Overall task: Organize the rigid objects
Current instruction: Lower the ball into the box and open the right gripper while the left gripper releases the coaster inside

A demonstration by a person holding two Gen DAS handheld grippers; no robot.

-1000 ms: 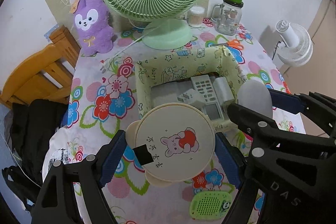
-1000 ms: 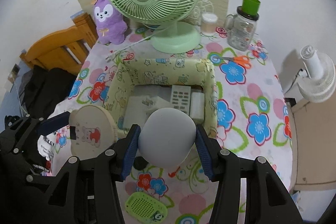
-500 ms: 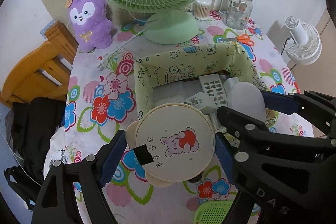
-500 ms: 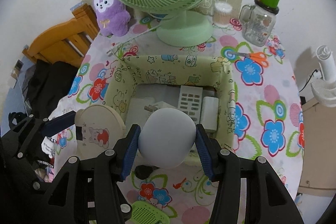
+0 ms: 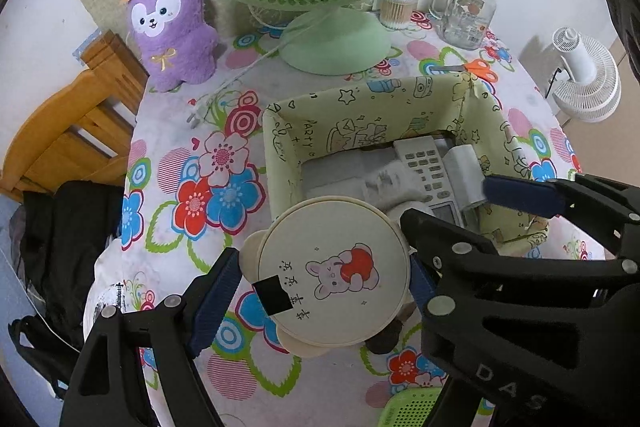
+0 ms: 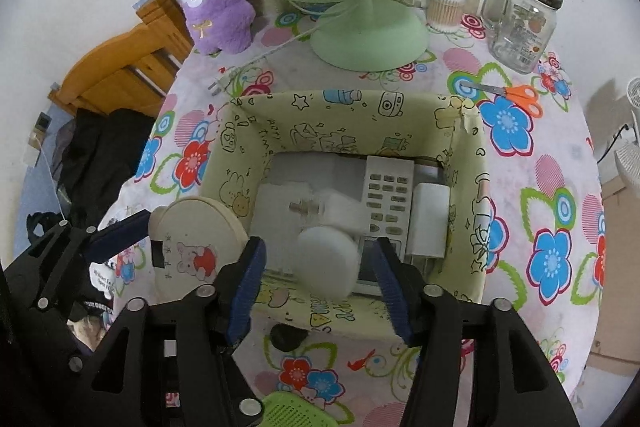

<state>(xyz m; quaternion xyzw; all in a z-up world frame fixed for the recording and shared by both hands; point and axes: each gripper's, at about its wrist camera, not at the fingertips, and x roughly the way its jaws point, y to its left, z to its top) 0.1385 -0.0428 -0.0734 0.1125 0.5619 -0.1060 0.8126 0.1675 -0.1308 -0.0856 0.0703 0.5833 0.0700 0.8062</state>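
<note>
My right gripper (image 6: 320, 267) jaws just opening, blurred white puck (image 6: 328, 263) loose between, above fabric bin (image 6: 468, 163); left gripper (image 5: 320, 283) clamps round lid (image 5: 334, 273), underside hidden.

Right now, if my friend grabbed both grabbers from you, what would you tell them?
Left gripper: jaws clamped on the round bunny-print case, hovering beside the fabric box's near-left corner.
Right gripper: jaws have just been opening; the white rounded object is between them but loose, blurred, dropping over the box.
Already in the box: remote, white adapter, other white pieces.
Left to do: put the case in, then the green perforated item on the table.
</note>
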